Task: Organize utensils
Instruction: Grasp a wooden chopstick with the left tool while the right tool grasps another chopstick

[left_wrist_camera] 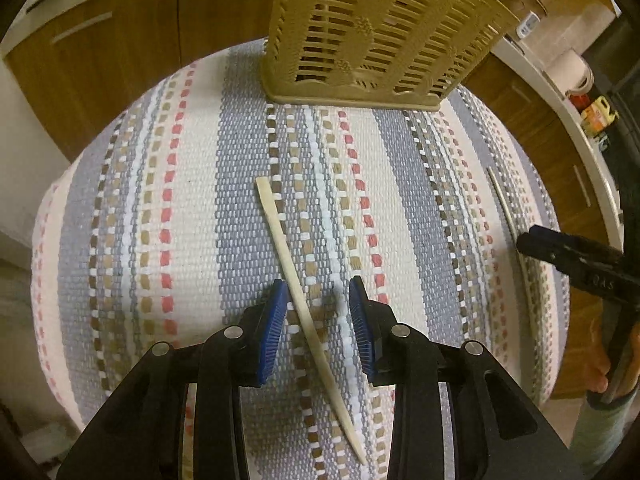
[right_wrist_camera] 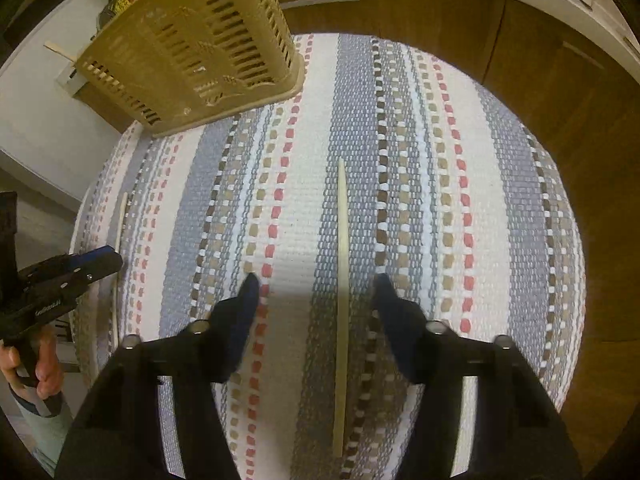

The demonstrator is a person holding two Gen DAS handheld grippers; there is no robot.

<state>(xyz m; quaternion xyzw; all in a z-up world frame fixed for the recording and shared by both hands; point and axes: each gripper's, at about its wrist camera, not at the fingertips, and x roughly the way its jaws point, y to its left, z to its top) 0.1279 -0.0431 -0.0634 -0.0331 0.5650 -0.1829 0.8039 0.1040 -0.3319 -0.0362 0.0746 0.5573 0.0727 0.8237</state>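
A tan slotted plastic utensil basket (left_wrist_camera: 380, 36) stands upright at the far edge of the desk; what is inside it cannot be made out through the slots. The desk is covered by a woven striped cloth (left_wrist_camera: 192, 208) in grey, cream, tan and red bands. Behind it run brown wooden cabinet fronts (left_wrist_camera: 104, 56) with pale bar handles under a white counter edge, where a roll of white paper (left_wrist_camera: 570, 68) and some small packages sit.

Two pale cream chopsticks lie flat on the cloth, well apart. The first chopstick (left_wrist_camera: 296, 280) lies slantwise in the middle of the desk, between the blue pads of the left gripper (left_wrist_camera: 318, 312), whose jaws stand apart around it; the left pad looks just beside it, and whether it touches cannot be told. The second chopstick (right_wrist_camera: 342, 280) lies straight along the stripes near the right edge of the desk, between the fingers of the right gripper (right_wrist_camera: 316, 292), whose jaws are apart and clear of it. A hand (right_wrist_camera: 44, 364) with a pale green sleeve holds the left gripper's handle.
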